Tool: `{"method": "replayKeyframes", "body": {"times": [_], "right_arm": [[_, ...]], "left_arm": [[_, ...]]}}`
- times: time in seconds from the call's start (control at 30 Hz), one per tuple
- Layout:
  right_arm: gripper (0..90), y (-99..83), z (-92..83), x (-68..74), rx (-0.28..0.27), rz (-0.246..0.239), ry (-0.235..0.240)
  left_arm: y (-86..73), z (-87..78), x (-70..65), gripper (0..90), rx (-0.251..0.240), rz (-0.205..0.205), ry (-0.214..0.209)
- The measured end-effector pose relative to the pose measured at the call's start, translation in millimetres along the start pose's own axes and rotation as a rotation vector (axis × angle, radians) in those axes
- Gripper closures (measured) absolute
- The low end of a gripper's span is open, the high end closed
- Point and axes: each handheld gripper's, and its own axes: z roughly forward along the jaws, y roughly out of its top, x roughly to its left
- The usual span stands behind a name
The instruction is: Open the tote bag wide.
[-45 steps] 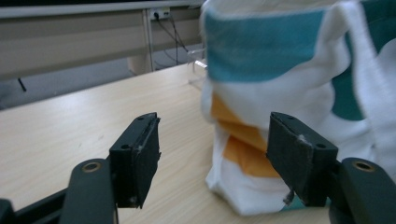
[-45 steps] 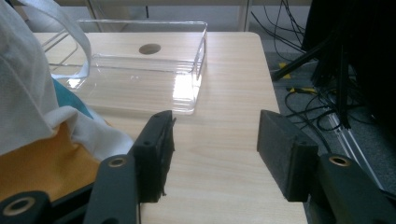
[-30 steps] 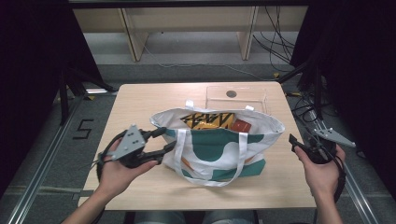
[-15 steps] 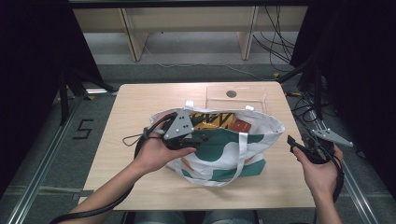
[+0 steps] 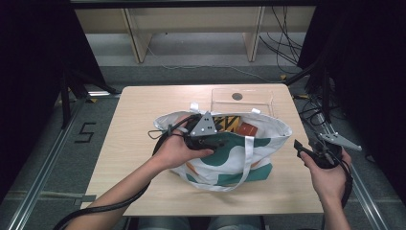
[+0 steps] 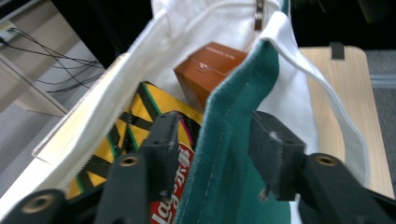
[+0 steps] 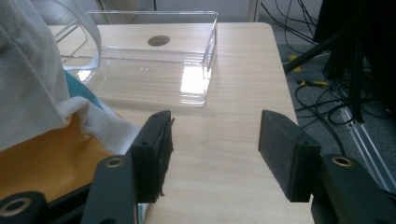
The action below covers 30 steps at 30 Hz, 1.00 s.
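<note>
A tote bag [image 5: 225, 153], white with green patches, is sitting in the middle of the table [image 5: 139, 110], its mouth gaping upward. The left gripper [image 5: 218, 141] is reaching in at the bag's near rim, toward the table's left side, with one jaw inside the bag and the other outside, so the green-and-white wall [image 6: 224, 154] is standing between them. The jaws have just been closing, but in the left gripper view a gap is still showing on each side of the cloth; the pads are not pressing it.

Inside the bag, a yellow snack packet [image 6: 154, 116] with black stripes is lying against the far wall, and a brown box [image 6: 208, 70] is sitting beyond it, toward the bag's right end. A white strap [image 5: 246, 158] is hanging down the bag's near face.

The right gripper [image 5: 301, 148] is hovering off the bag's right end, near the table's right edge, its jaws standing apart with bare tabletop between them. In the right gripper view, the bag's white cloth [image 7: 32, 70] is lying just to one side of the jaws, not between them.

A clear tray [image 5: 242, 98] is resting at the table's far edge, just behind the bag.
</note>
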Motion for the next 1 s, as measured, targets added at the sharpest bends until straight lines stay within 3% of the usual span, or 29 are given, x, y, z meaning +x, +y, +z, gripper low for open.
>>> {"method": "replayKeyframes", "body": {"times": [0.1, 0.13, 0.33, 0.37, 0.43, 0.6, 0.63, 0.7, 0.77, 0.93, 0.97, 1.0], "right_arm": [[45.1, 0.2, -0.5, 0.6, 0.005, 0.014, -0.001], [45.0, 0.1, -0.3, 0.1, 0.002, 0.007, -0.005], [45.0, 0.4, -0.6, -0.2, -0.007, 0.022, 0.014], [44.9, 0.4, -0.3, -3.4, -0.010, -0.018, 0.014], [44.8, -0.2, 0.3, -5.0, -0.010, -0.025, 0.007], [44.7, -0.7, 0.3, -5.8, -0.011, -0.020, 0.001], [44.6, -0.8, 0.1, -5.3, -0.008, -0.013, 0.002], [44.6, -1.1, 0.8, -3.8, -0.008, 0.005, -0.001], [44.5, -1.1, 0.1, -1.8, -0.001, 0.024, 0.002], [44.4, -0.7, 0.3, -5.7, -0.011, -0.020, 0.000], [44.5, -1.1, 0.7, -6.7, -0.011, -0.022, 0.006], [44.5, -1.1, 0.7, -6.7, -0.011, -0.022, 0.006]], "left_arm": [[-1.0, 3.2, -1.4, 67.9, 0.021, 0.036, 0.001], [-0.7, 3.0, -0.8, 67.9, 0.043, 0.073, -0.003], [-1.4, 6.4, -7.2, 83.4, 0.091, 0.090, -0.030], [-1.5, 6.5, -9.2, 86.2, 0.094, 0.093, -0.037], [-0.5, 4.6, -13.5, 86.7, 0.109, 0.100, -0.050], [6.6, -10.5, -20.1, 86.9, 0.067, 0.083, -0.082], [7.0, -14.3, -20.3, 86.9, 0.044, 0.047, -0.091], [6.9, -16.1, -19.2, 87.0, 0.053, 0.063, -0.099], [4.0, -15.7, -22.5, 87.0, 0.053, 0.051, -0.121], [-11.7, -8.6, -40.6, 87.0, 0.065, 0.024, -0.169], [-21.2, -3.7, -51.9, 87.0, 0.075, 0.003, -0.192], [-21.2, -3.7, -51.9, 87.0, 0.075, 0.003, -0.192]]}}
